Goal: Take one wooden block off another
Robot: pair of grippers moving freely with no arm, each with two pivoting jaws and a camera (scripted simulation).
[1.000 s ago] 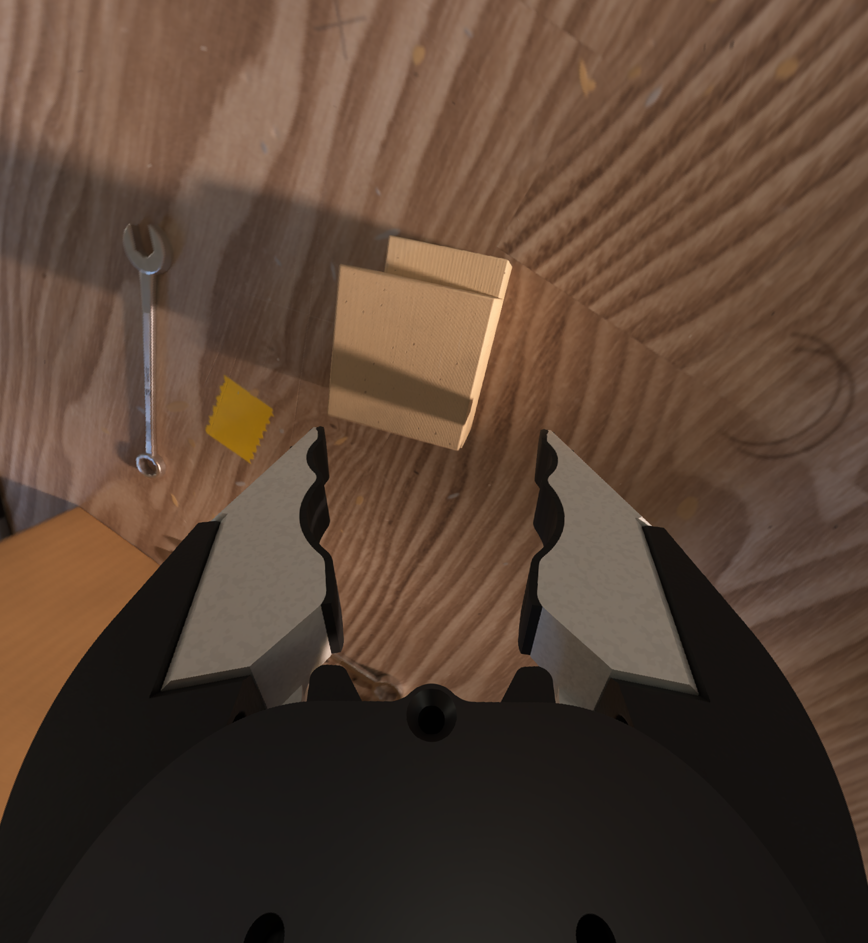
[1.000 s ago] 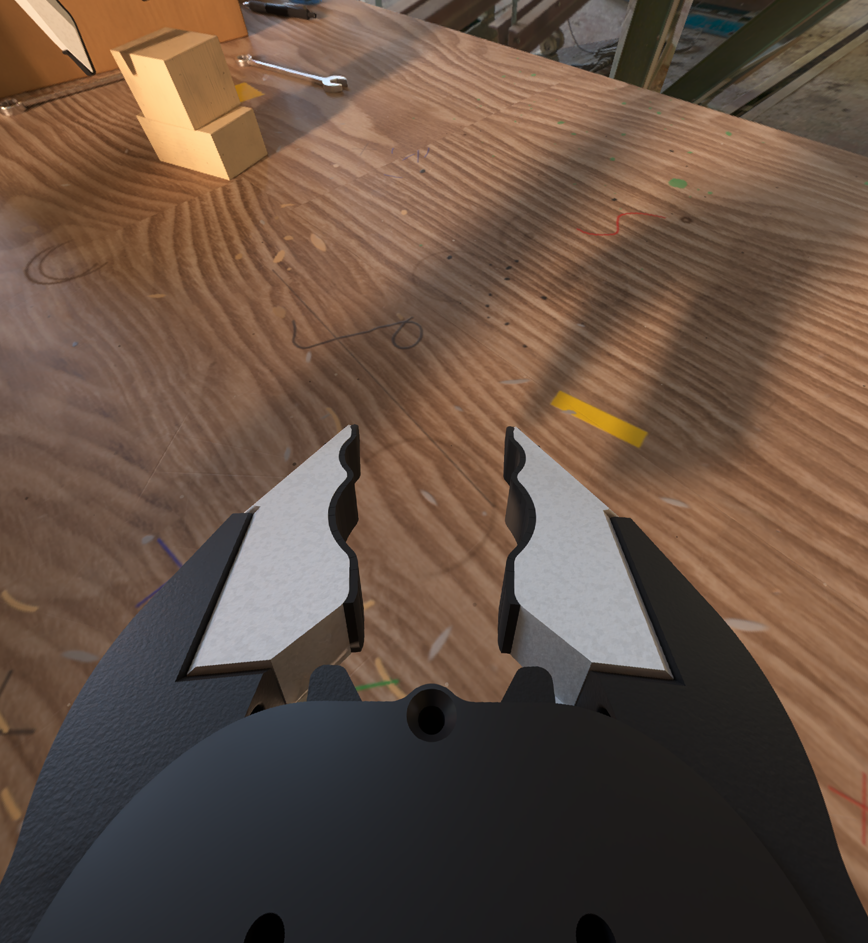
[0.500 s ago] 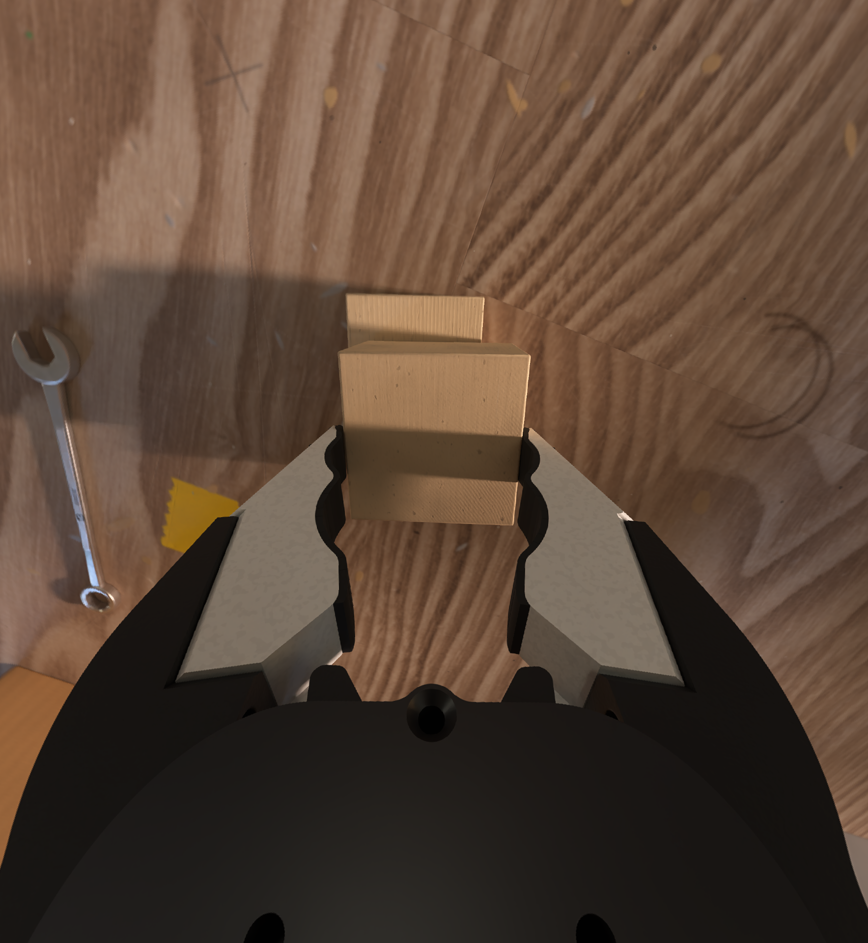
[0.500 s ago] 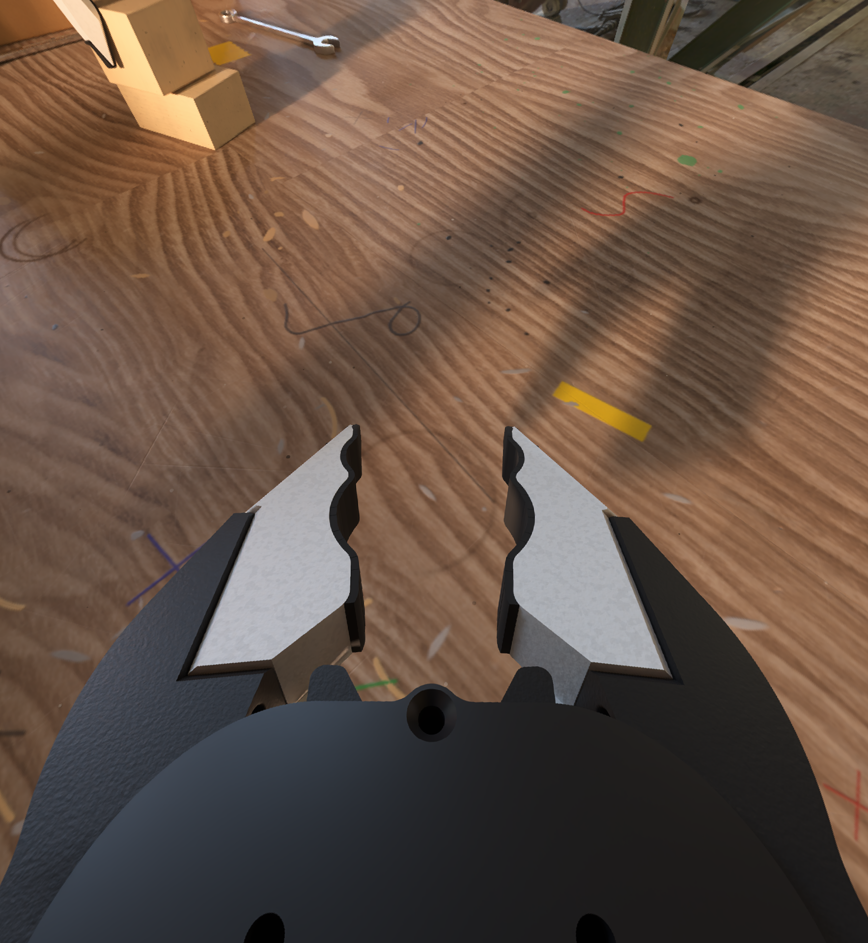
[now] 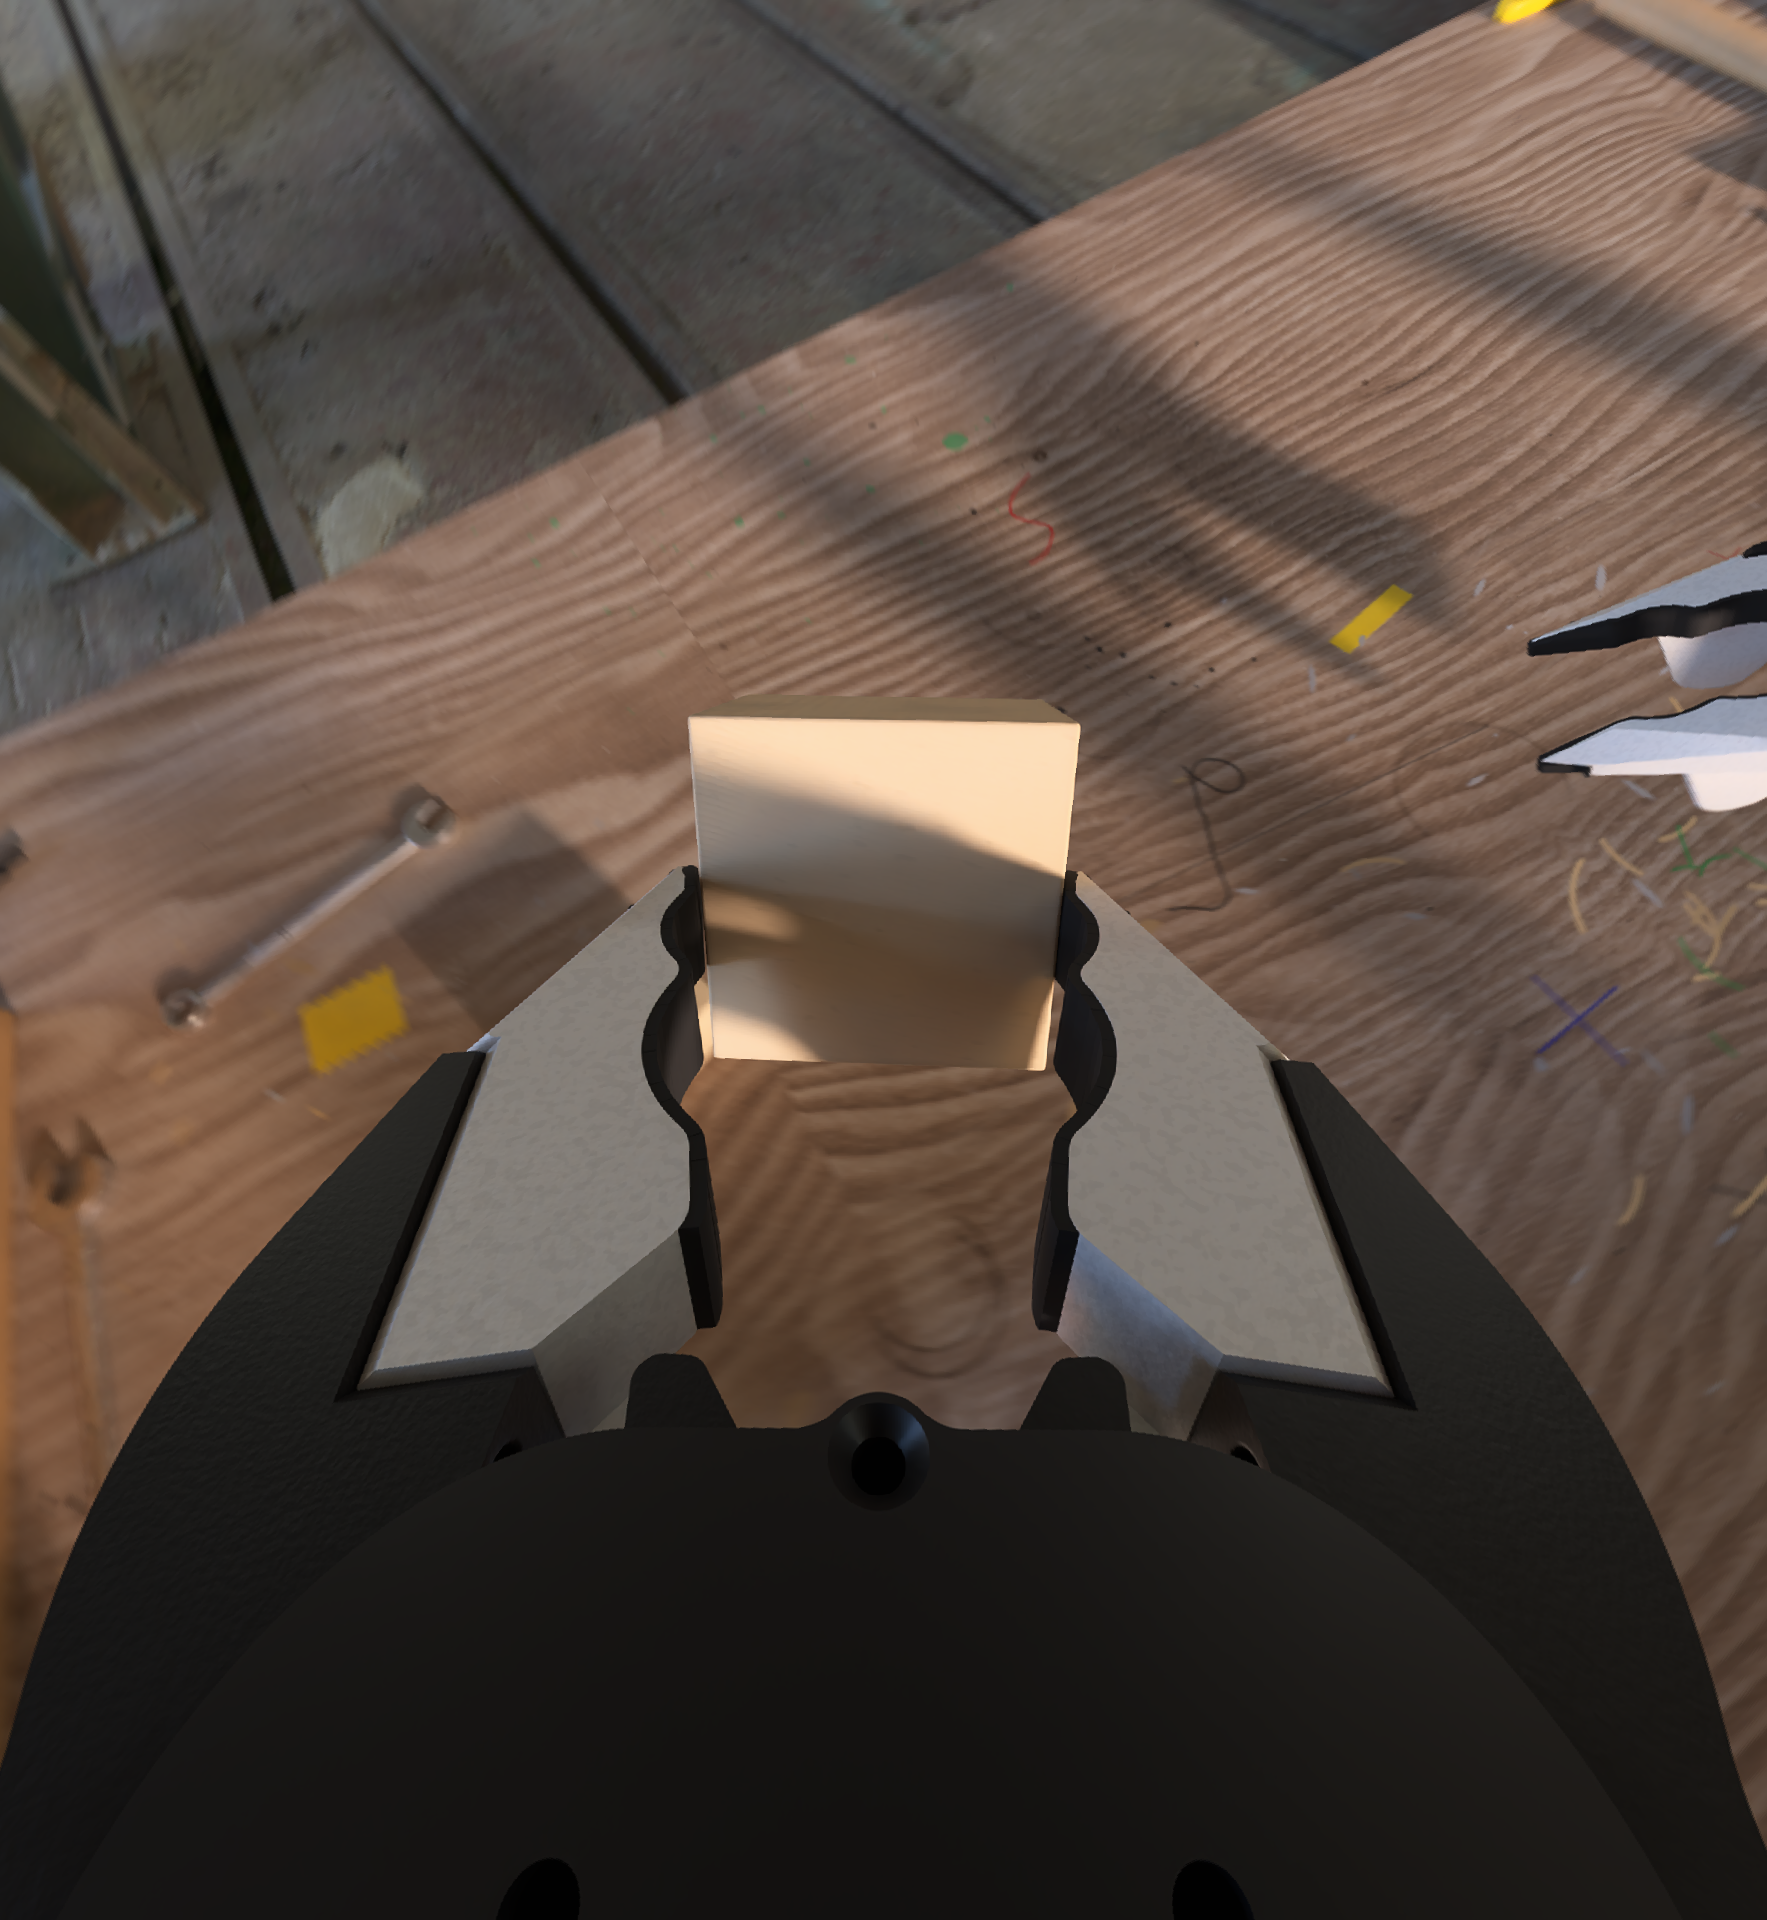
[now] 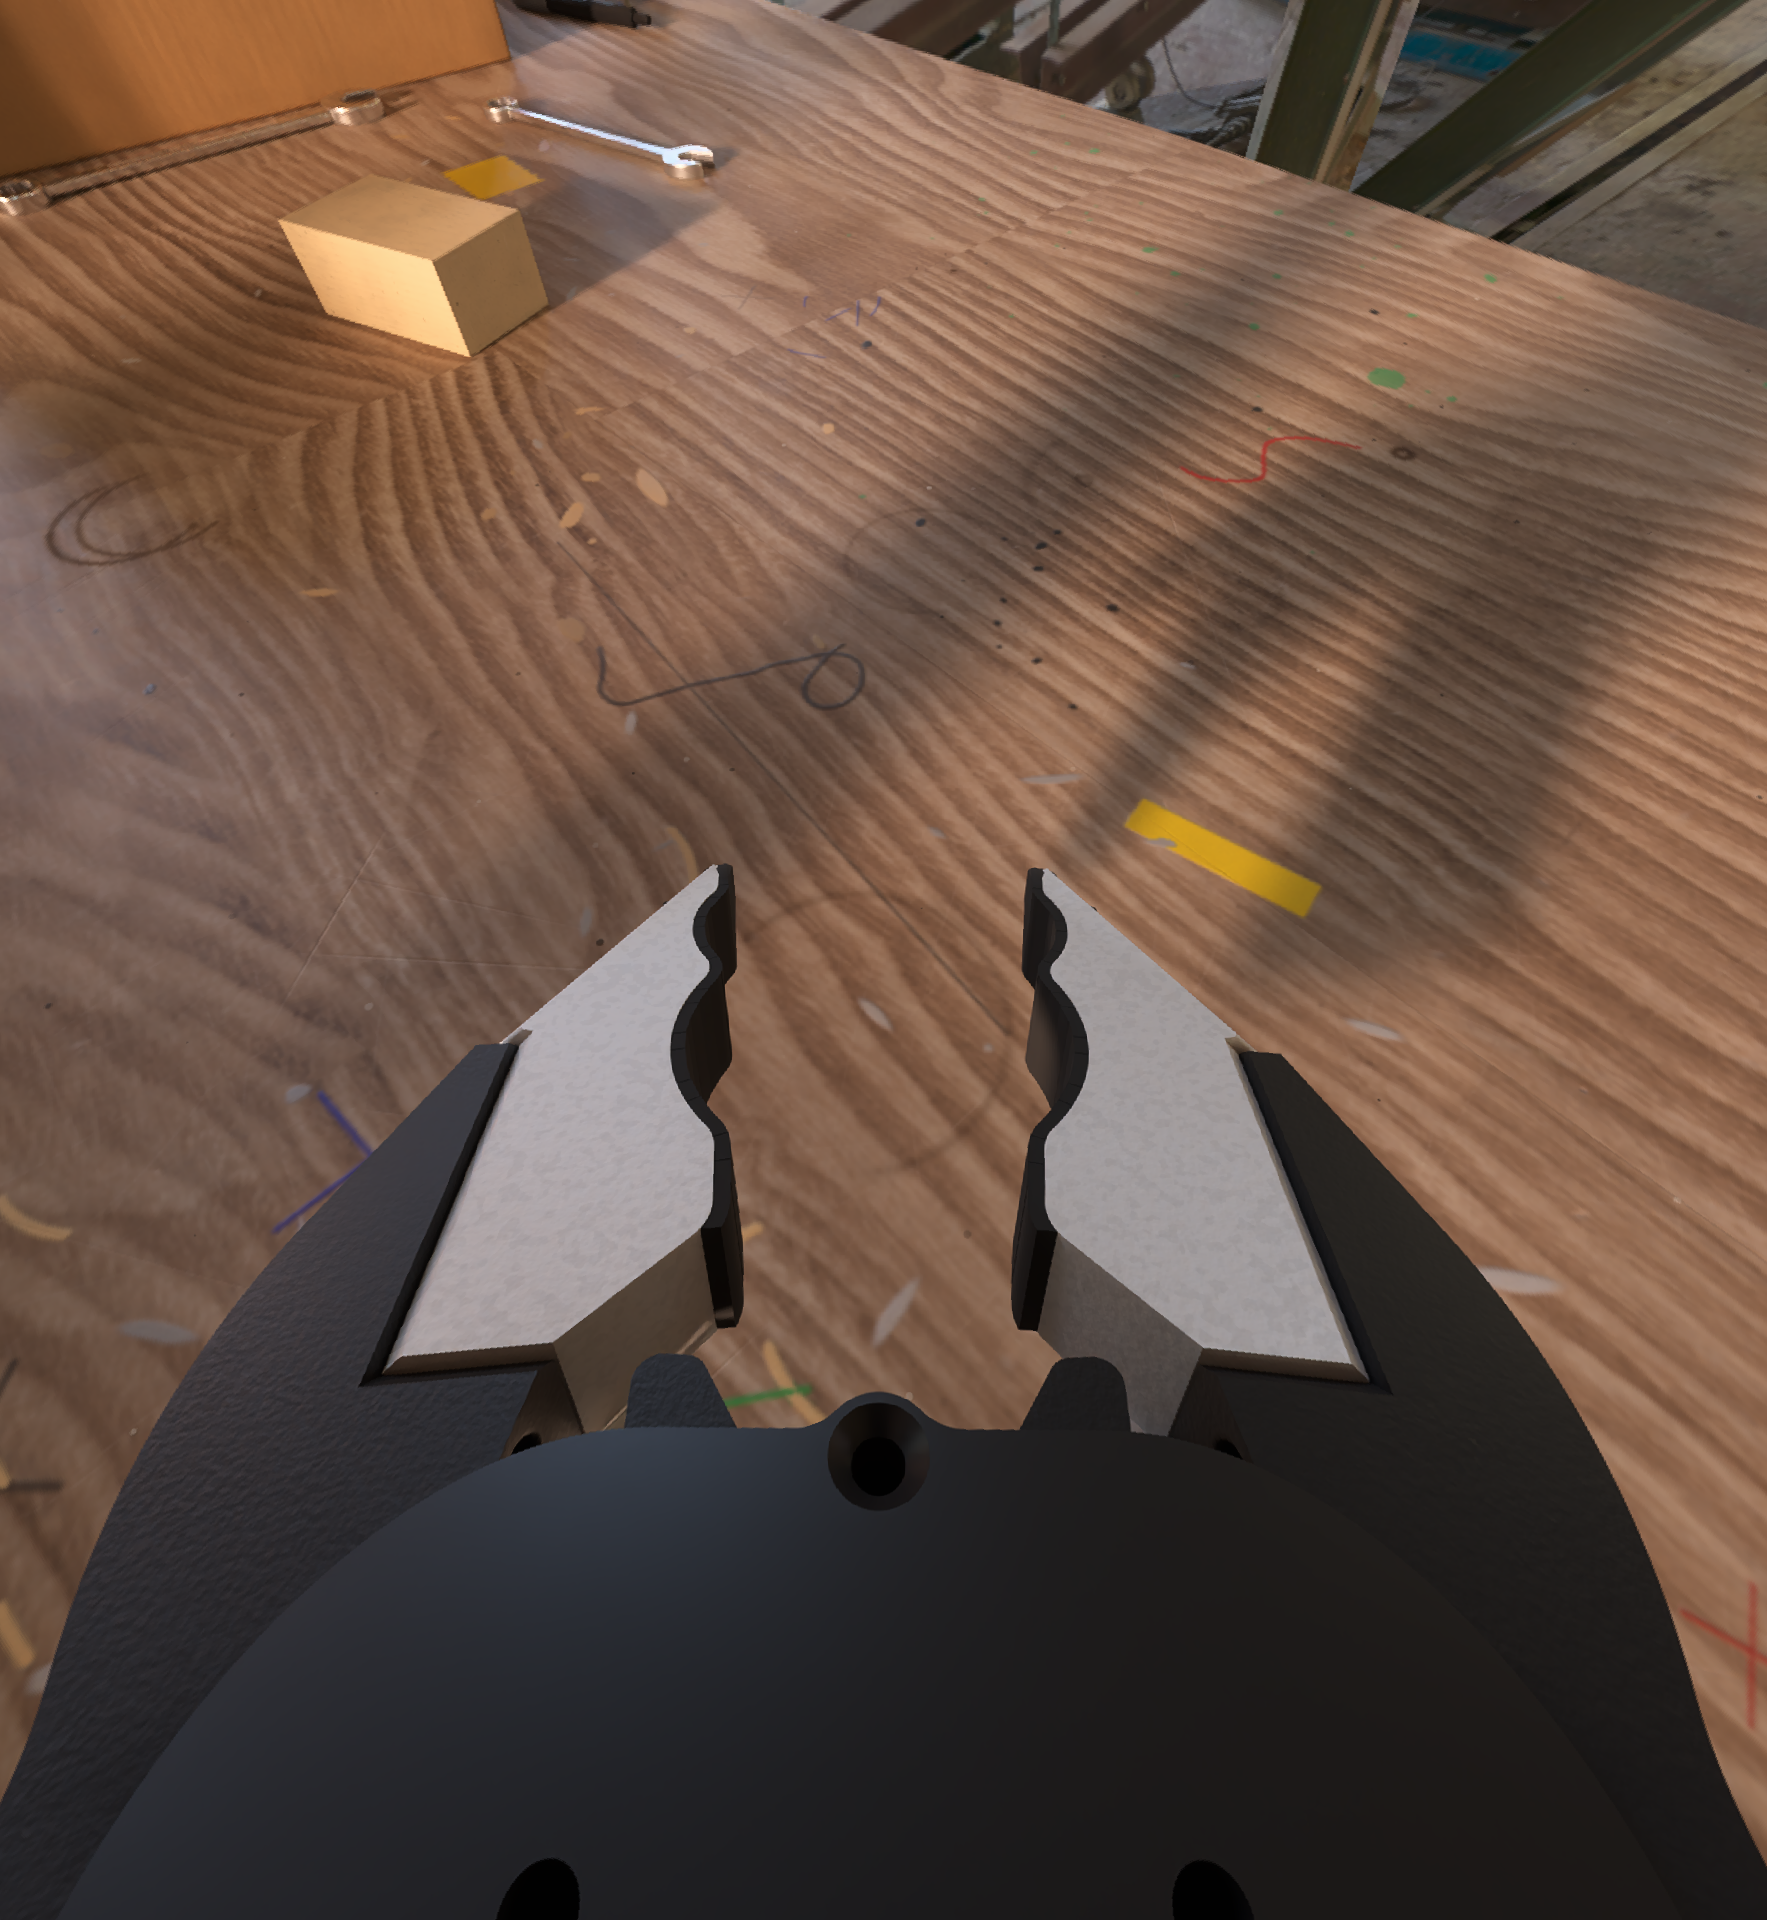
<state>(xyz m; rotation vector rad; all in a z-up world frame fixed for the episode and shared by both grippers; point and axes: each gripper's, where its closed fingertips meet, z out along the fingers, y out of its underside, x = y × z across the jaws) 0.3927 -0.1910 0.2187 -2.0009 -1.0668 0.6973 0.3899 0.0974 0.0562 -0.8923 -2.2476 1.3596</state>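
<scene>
My left gripper [image 5: 879, 878] is shut on a pale wooden block [image 5: 879, 821], gripped by its two sides and held up in the air above the wooden table [image 5: 1274, 364]. The other wooden block [image 6: 411, 260] lies alone on the table at the far left of the right wrist view, with nothing on it. It does not show in the left wrist view. My right gripper [image 6: 879, 873] is open and empty, low over the table's middle. It also shows at the right edge of the left wrist view [image 5: 1533, 707].
Two wrenches [image 6: 598, 130] [image 6: 183, 145] and a yellow patch [image 6: 489, 175] lie behind the resting block, by an orange board [image 6: 183, 62]. A yellow tape strip [image 6: 1222, 857] lies right of my right gripper. The table's far edge [image 5: 650, 436] drops to the floor.
My left gripper closed on the top block, lifted it off the lower one and tilted up. The lower block stayed in place. The right gripper barely moved.
</scene>
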